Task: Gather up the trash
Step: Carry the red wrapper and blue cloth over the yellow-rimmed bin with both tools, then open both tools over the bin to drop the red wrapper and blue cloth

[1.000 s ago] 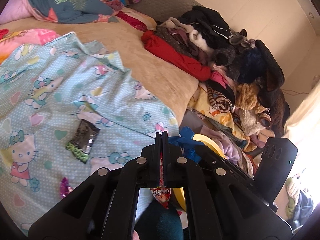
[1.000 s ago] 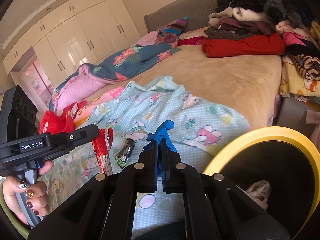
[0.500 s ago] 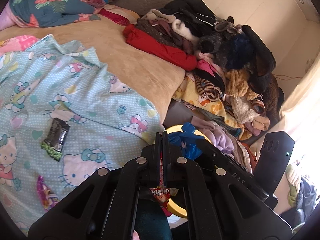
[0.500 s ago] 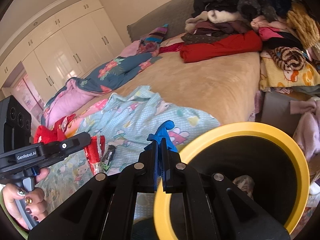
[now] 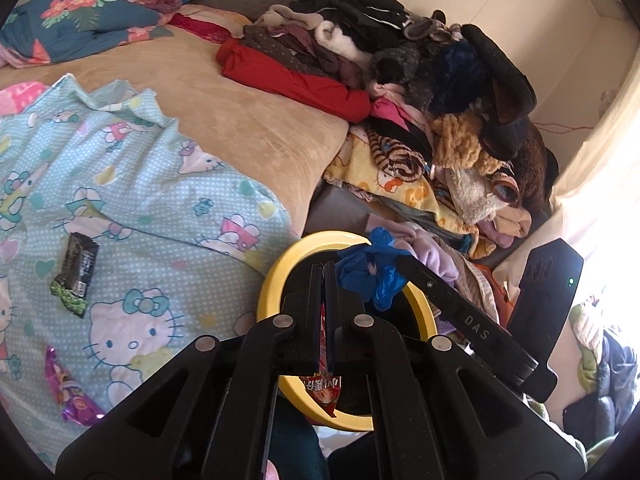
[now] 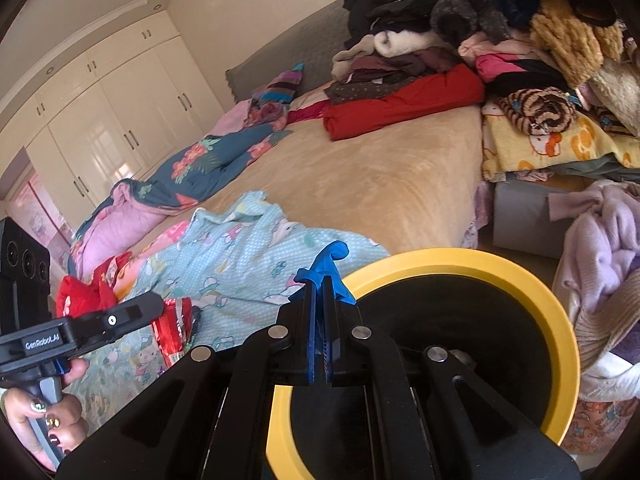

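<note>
My left gripper point(image 5: 324, 270) is shut on a red snack wrapper point(image 5: 323, 390) that hangs between its fingers, over the near rim of a yellow-rimmed black bin point(image 5: 276, 276). My right gripper point(image 6: 319, 280) is shut on a crumpled blue glove point(image 6: 330, 256) at the left rim of the same bin point(image 6: 520, 272); the glove also shows in the left wrist view point(image 5: 370, 272). The red wrapper shows in the right wrist view point(image 6: 174, 330). A black-green wrapper point(image 5: 76, 276) and a purple wrapper point(image 5: 68, 392) lie on the Hello Kitty sheet point(image 5: 140, 208).
The bed has a tan blanket point(image 5: 224, 100) and a floral quilt point(image 5: 76, 24). A tall heap of clothes point(image 5: 420, 80) fills the right side, spilling beside the bin. White wardrobes point(image 6: 108, 120) stand beyond the bed.
Both grippers have moved right, off the sheet toward the bin, each still holding its item. The bin now fills more of both views.
</note>
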### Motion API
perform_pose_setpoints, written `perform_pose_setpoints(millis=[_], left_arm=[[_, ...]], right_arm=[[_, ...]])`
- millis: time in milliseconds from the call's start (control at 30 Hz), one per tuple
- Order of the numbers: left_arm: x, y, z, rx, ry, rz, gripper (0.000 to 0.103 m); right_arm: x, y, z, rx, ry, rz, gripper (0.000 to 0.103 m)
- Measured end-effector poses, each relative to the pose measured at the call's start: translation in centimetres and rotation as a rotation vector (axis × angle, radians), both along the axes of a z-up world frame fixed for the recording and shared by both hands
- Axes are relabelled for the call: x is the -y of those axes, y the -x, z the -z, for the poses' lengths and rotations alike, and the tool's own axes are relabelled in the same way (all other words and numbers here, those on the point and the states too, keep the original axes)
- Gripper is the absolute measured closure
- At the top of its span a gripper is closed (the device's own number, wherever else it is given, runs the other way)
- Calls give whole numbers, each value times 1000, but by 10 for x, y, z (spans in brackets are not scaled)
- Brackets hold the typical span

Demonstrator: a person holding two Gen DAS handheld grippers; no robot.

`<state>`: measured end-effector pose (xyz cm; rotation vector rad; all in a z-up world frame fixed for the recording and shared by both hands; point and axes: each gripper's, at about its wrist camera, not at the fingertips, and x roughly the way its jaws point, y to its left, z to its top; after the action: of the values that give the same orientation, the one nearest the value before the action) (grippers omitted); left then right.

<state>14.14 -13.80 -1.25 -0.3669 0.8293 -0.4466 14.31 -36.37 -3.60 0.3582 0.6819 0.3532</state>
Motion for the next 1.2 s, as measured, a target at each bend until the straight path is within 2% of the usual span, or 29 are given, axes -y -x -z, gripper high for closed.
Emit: perform_pose_setpoints(millis=[600,1200], left_arm=[[49,-1,18,-19,-38,115,103],[84,-10,54,-91,-88,208,103]], right_arm=[[46,1,9,-9,7,111,100],[69,-4,33,-95,10,163,100]])
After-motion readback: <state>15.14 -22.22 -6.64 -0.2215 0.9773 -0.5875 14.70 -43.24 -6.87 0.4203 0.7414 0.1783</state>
